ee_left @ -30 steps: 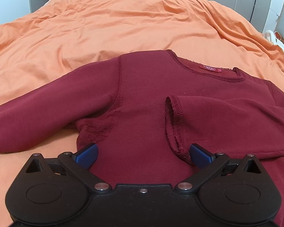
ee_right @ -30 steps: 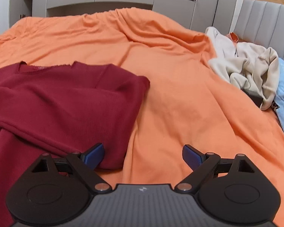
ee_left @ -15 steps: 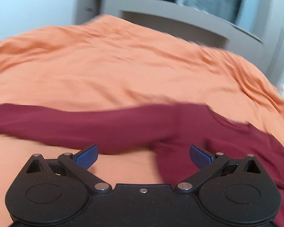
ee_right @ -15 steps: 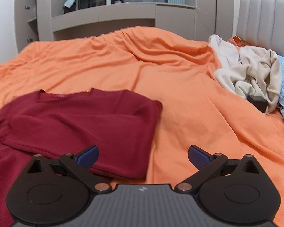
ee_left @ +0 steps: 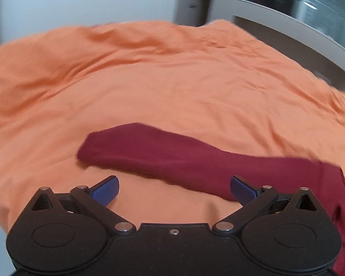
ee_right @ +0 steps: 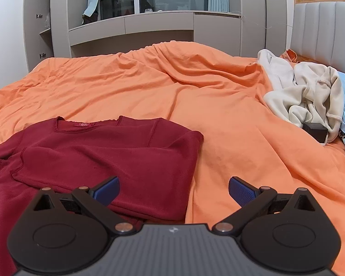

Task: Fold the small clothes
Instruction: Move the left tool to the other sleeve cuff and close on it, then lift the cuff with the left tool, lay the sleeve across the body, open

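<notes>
progress: partly folded | maroon top (ee_right: 108,151) flat on orange bed (ee_right: 230,115); one sleeve folded across chest; other sleeve (ee_left: 163,156) outstretched, unfolded | left hand-held gripper (ee_left: 173,189) released, empty, near sleeve; right hand-held gripper (ee_right: 173,189) released, empty

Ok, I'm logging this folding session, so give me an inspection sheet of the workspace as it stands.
Surface: orange bedspread, wrinkled.
Job's things: maroon sweater lying flat, one sleeve folded across the body, other sleeve stretched out.
Clutter: cream garments heaped by the headboard, over a black box.
Grippers: left gripper and right gripper both open, empty.
Cables: nothing seen.
Surroundings: grey shelving, padded headboard.
</notes>
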Motion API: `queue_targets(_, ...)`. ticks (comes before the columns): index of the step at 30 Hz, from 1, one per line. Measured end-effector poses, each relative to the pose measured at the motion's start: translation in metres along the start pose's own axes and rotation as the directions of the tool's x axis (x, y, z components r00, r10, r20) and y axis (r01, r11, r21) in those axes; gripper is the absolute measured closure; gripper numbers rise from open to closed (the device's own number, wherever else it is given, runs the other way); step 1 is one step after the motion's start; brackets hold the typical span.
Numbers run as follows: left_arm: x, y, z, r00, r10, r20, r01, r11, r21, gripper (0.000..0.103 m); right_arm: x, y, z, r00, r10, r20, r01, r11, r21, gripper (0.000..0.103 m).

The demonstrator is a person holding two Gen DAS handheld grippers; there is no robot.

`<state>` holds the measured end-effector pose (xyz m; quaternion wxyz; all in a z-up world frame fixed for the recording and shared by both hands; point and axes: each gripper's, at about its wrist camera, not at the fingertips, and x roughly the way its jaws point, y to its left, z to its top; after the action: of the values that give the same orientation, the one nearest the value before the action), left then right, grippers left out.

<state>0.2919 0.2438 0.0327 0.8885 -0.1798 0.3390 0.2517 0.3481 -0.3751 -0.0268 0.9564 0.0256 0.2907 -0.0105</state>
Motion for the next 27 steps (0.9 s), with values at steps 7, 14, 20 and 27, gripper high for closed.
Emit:
queue_targets(7,0.019,0.046,0.007,0.999,0.025,0.033,-0.015,0.965,-0.260,0.003,0.003,0.001,-0.003,1.000,-0.008,-0.011,0.008,1.000,-0.001,0.000)
queue_targets(14,0.030,0.063,0.015,0.993,0.090,0.080,-0.047,0.902,-0.429,0.026,0.009,0.006,-0.006,1.000,-0.012,-0.026,0.011,1.000,-0.028,0.000)
queue_targets(20,0.037,0.069,0.019,0.986,0.116,0.119,-0.046,0.881,-0.471,0.085,0.012,0.007,-0.007,0.999,-0.014,-0.032,0.012,0.999,-0.039,0.000)
queue_targets(27,0.018,0.031,0.038,0.958,0.088,0.272,0.004,0.947,-0.321,0.097,0.013,0.007,-0.007,1.000,-0.011,-0.026,0.010,0.999,-0.039,0.000)
